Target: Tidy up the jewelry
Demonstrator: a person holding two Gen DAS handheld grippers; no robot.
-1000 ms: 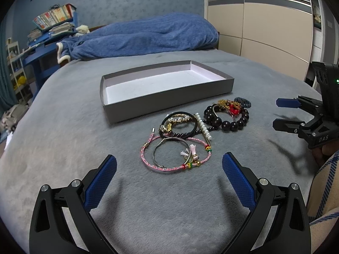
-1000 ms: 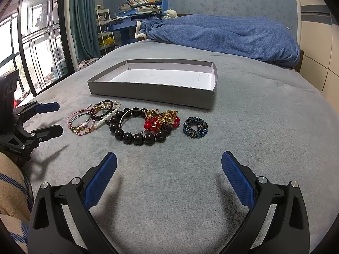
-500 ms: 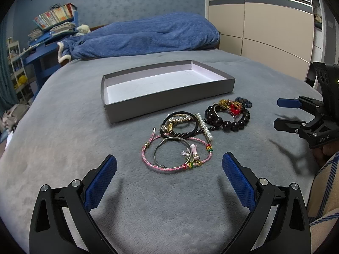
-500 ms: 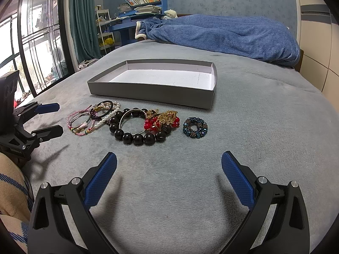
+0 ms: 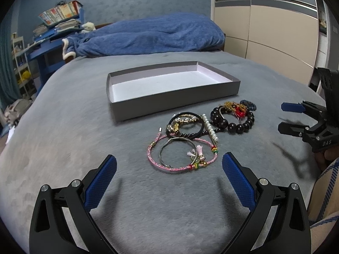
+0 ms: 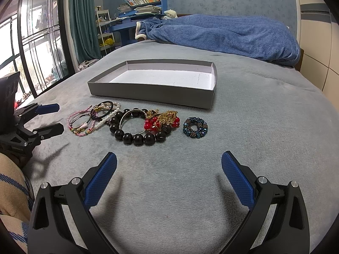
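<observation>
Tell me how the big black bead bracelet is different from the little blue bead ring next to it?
The black bead bracelet is the bigger loop; the blue bead ring is much smaller. The black bracelet has large smooth round beads, while the blue ring has tiny sparkly beads packed tightly. The black bracelet touches the red and gold jewelry; the blue ring lies alone. Both lie flat on the grey blanket, outside the grey box.

blue beaded ring partly hidden behind red beads, tangled chains perhaps indistinguishable
</observation>
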